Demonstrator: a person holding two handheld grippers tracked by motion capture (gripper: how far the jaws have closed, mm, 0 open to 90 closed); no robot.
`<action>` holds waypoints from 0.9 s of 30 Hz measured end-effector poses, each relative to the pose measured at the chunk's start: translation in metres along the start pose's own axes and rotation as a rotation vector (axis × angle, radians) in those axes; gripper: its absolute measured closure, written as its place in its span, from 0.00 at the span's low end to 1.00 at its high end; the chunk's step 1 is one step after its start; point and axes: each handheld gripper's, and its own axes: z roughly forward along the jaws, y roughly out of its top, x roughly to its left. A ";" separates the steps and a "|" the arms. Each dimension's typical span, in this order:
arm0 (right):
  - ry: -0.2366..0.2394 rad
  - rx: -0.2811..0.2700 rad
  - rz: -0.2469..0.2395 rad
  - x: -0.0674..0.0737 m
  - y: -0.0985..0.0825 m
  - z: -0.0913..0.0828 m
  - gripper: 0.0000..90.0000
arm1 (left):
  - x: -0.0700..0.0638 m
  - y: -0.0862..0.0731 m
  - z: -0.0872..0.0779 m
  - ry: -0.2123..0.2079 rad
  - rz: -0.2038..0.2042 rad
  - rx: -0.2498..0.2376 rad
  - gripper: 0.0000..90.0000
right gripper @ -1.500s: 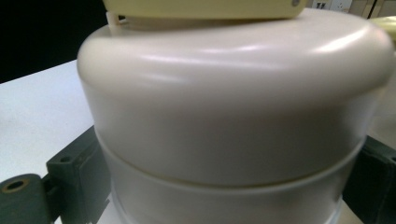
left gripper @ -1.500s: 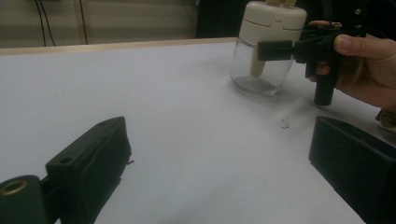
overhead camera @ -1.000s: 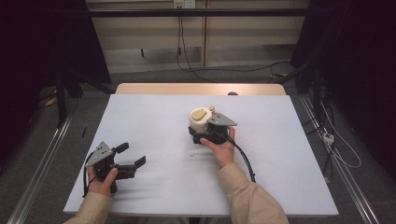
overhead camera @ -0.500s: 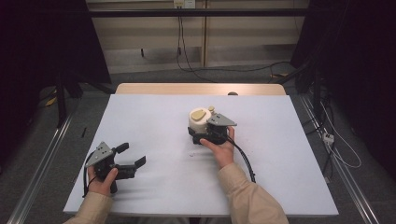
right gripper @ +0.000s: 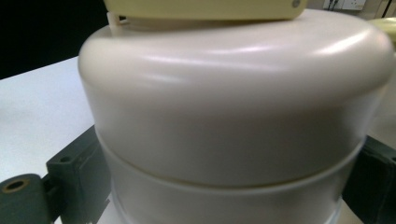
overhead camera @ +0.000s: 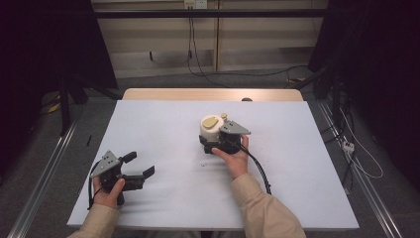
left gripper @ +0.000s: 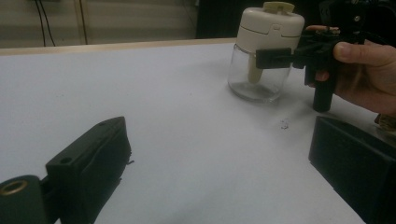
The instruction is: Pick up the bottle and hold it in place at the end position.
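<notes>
At the near left corner of the white worktop [overhead camera: 163, 124], the left hand-held gripper [overhead camera: 139, 165] rests in a person's hand with its two black jaws spread wide and nothing between them, the bare sheet showing through the gap in the left gripper view. Well apart from it, toward the middle of the worktop, a small glass jar [left gripper: 254, 79] with a cream lid [overhead camera: 211, 127] (a flat yellowish tab sits on top) stands upright on the sheet. The right hand-held gripper [overhead camera: 214, 144] comes at it from the person's side, its jaws set on either side of the jar just below the lid and pressed against the glass, with the right hand [overhead camera: 235, 157] behind it and a black cable [overhead camera: 261, 171] trailing back along the sleeve.
</notes>
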 end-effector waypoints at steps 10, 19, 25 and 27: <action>-0.001 0.001 0.000 0.000 0.000 0.000 0.06 | 0.000 0.000 0.000 0.001 0.000 0.000 0.05; 0.000 0.006 0.001 0.000 0.000 -0.001 0.06 | 0.000 0.000 0.000 0.001 0.000 0.000 0.05; 0.004 0.013 0.000 0.000 -0.002 -0.003 0.06 | -0.001 0.000 0.000 0.003 0.004 0.003 0.05; 0.001 0.015 -0.003 0.000 -0.002 -0.003 0.06 | -0.002 0.000 0.000 0.004 0.002 0.002 0.05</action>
